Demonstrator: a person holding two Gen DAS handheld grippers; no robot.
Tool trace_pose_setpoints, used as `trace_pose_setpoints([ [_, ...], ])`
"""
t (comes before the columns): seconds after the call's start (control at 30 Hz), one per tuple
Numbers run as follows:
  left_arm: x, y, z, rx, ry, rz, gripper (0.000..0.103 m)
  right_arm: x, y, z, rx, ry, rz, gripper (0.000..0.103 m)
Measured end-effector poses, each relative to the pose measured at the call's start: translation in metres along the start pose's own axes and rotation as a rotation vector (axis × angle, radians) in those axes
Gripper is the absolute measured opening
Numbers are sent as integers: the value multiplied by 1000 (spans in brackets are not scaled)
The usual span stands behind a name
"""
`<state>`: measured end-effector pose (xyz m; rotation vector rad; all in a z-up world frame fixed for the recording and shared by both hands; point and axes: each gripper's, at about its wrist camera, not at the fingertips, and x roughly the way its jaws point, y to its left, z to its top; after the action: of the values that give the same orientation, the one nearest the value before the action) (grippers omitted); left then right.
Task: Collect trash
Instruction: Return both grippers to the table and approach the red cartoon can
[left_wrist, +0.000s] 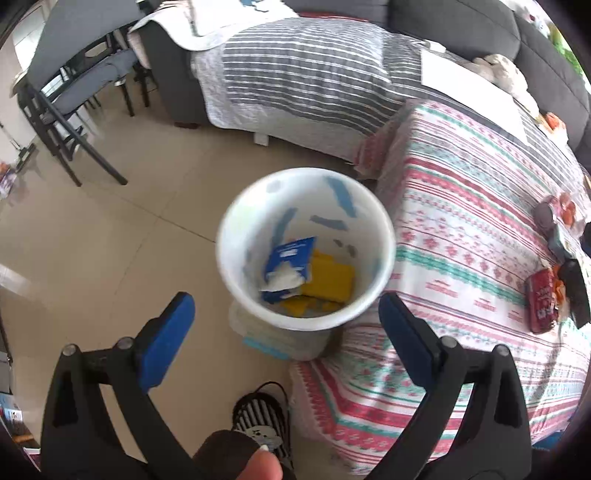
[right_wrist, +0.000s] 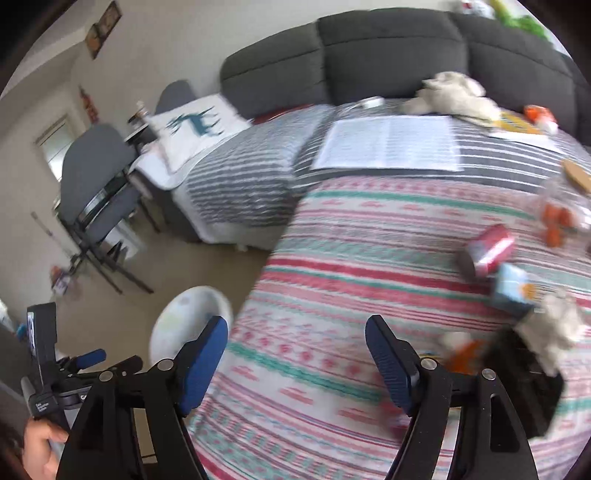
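the bin (left_wrist: 306, 247) stands beside the table (left_wrist: 461, 229) to catch trash; left tongs (left_wrist: 286, 328) and right tongs (right_wrist: 295, 354) gape wide, both empty.

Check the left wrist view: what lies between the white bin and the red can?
Only bare patterned tablecloth separates the bin from the red can; the left wrist view shows this.

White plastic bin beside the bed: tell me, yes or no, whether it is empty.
No: the white plastic bin holds a blue packet and yellow pieces.
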<state>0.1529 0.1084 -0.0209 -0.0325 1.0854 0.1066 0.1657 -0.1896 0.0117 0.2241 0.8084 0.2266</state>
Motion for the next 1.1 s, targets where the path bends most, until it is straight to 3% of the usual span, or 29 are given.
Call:
trace_pose_setpoints([
  [0.37, -15, -83, 0, 114, -28, -96, 101, -73, -112, -9, 113, -71, -153, 84],
  [0.67, -17, -163, -4, 243, -21, -153, 102, -106, -188, -33, 178, -48, -267, 84],
  [1.1, 2, -260, -26, 297, 100, -303, 101, -114, -228, -47, 225, -18, -310, 84],
])
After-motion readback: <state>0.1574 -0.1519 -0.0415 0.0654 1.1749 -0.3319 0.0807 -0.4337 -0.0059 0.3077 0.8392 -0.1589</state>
